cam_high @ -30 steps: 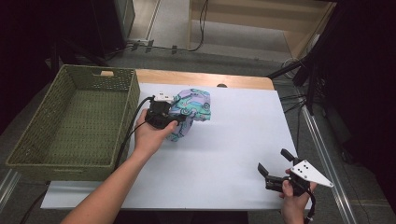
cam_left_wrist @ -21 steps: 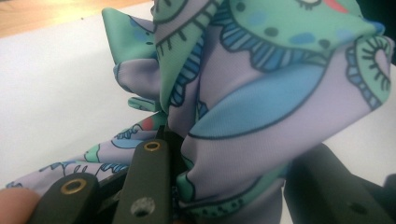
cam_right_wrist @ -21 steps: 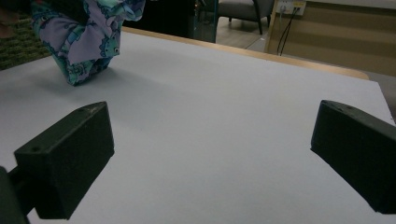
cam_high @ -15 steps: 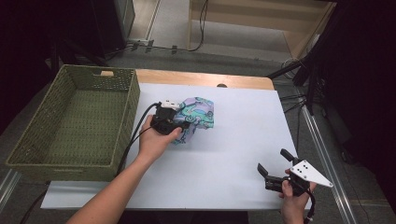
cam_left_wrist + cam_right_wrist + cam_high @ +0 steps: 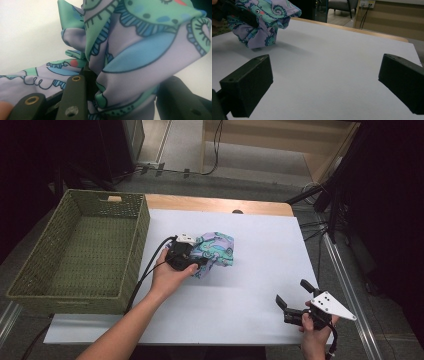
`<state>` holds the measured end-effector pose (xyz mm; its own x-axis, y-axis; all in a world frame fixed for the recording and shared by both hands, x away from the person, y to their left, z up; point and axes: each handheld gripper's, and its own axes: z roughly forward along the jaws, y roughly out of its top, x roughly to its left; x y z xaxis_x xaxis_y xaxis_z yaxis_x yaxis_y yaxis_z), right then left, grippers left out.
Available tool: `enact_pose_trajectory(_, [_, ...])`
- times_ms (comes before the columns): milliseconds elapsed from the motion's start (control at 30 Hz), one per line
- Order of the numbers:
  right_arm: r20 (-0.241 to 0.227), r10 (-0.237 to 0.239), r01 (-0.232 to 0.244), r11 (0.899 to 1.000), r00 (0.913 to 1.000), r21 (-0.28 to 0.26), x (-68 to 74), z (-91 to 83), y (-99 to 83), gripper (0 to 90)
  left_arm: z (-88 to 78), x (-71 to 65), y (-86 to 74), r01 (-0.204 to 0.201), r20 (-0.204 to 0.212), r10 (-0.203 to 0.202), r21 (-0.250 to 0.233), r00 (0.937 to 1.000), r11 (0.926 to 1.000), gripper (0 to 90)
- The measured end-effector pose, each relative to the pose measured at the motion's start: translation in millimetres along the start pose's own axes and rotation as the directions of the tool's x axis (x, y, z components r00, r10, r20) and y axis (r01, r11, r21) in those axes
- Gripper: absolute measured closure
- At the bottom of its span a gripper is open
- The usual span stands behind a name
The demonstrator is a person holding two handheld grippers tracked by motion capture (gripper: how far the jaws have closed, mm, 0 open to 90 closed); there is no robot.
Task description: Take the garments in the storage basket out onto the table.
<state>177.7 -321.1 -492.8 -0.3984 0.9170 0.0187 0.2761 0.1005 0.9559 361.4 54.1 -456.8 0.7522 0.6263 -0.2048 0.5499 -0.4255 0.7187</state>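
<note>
Your left gripper [image 5: 196,262] pinched the patterned cloth [image 5: 216,251] mid-table, its jaws just easing wider with fabric bunched between them. The basket [image 5: 134,255] rim sat just beside it. Your right gripper [image 5: 292,299] stood spread near the table's [image 5: 260,235] front edge, bare surface between.

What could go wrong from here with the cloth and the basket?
The left hand-held gripper has bunched patterned cloth between its jaws, which have just been opening; the cloth may slip out onto the white table before reaching the basket. Loose folds hang beside the jaws and could snag or drag. The right hand-held gripper sits open near the table's edge, too far off to help.
</note>
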Motion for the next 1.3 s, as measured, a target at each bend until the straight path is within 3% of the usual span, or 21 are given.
enact_pose_trajectory(167, [0.0, -0.001, 0.001, 1.0, 1.0, 0.002, 0.2, 0.4, -0.1, 0.0, 0.9, -5.2, -1.7, -0.029, 0.009, 0.029, 0.02, 0.9995, 0.9994, 51.4])
enact_pose_trajectory(400, [0.001, -0.001, 0.001, 1.0, 1.0, 0.004, 0.5, 0.2, 0.0, 0.0, 2.2, -8.8, -3.5, -0.025, 0.057, 0.023, 0.032, 0.9981, 0.9992, 34.4])
enact_pose_trajectory(667, [0.002, -0.004, 0.004, 1.0, 1.0, 0.001, 0.0, -0.6, 0.2, 0.0, -1.6, -12.3, -7.7, -0.023, 0.092, 0.022, 0.016, 0.9955, 0.9996, 24.6])
enact_pose_trajectory(867, [0.002, -0.004, 0.004, 1.0, 1.0, 0.001, -0.1, -0.6, 0.4, 0.0, -9.2, -12.4, -16.0, -0.014, 0.117, 0.016, -0.022, 0.993, 0.9997, 14.9])
enact_pose_trajectory(1067, [0.002, -0.005, 0.005, 1.0, 1.0, 0.0, 0.3, -0.4, 0.8, 0.0, -18.6, -14.7, -27.8, -0.034, 0.141, 0.043, -0.062, 0.9891, 0.9975, 1.0])
enact_pose_trajectory(1167, [-0.001, -0.009, 0.009, 1.0, 1.0, 0.004, 1.3, 0.2, 0.8, 0.0, -24.1, -17.4, -33.8, -0.044, 0.148, 0.058, -0.091, 0.9873, 0.9949, 0.0])
enact_pose_trajectory(1300, [-0.004, -0.007, 0.007, 1.0, 1.0, 0.004, 2.5, 0.1, 1.5, 0.0, -31.9, -21.2, -42.4, -0.061, 0.12, 0.076, -0.119, 0.9899, 0.991, 0.0])
